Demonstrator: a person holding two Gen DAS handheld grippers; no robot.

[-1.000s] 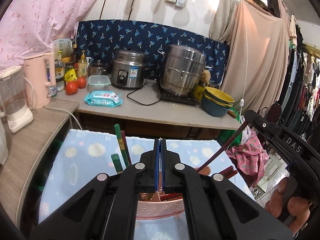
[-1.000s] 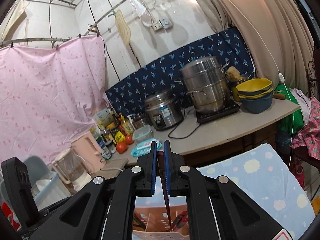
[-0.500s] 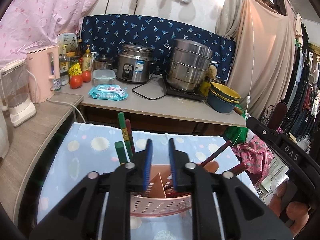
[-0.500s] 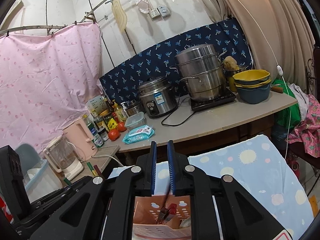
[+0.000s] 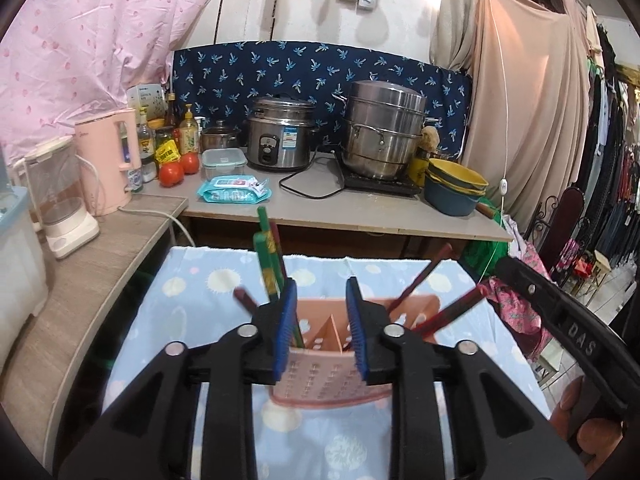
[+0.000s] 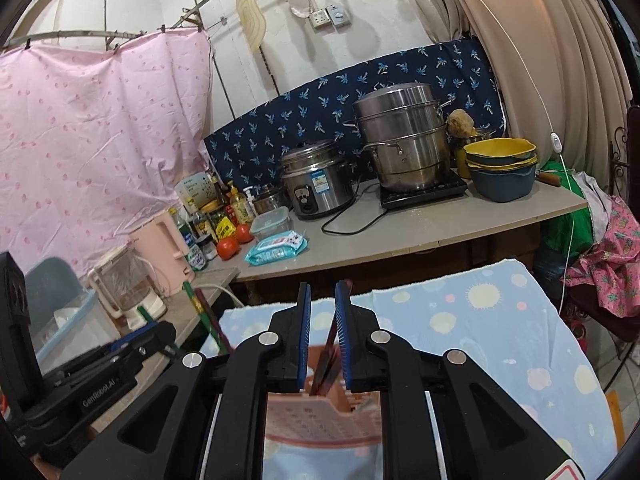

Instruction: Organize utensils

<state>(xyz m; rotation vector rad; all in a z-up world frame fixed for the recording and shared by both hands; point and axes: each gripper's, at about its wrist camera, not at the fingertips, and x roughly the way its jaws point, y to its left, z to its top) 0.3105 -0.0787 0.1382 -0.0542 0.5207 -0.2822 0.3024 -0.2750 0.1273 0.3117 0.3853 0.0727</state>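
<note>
Since a second ago the dark red chopsticks have slipped from a tight pinch in the right gripper down into the pink holder, and the left gripper has gone from pressed together to parted; its jaws are opening right now, with nothing between them but a view of the holder's divider. The right jaws stand slightly spread; the red sticks pass between them, and I judge the pads no longer press, though the sticks lean close to the right-hand pad.

The sticks stand tilted in the holder's right compartment; more red ones fan out over its right rim, and the green chopsticks rise from the left compartment; one dark stick pokes out to the left.

Handling, as I read it: these are light, stiff, slim and probably lacquer-smooth, so they will roll or slide in a loose pinch; take them well above the rim, pads square across both sticks. The holder looks like thin perforated plastic, light enough to tip or skid on the soft spotted cloth; steady it by a side wall.

Beyond, the counter carries a rice cooker, a steamer pot and stacked bowls, well apart.
</note>
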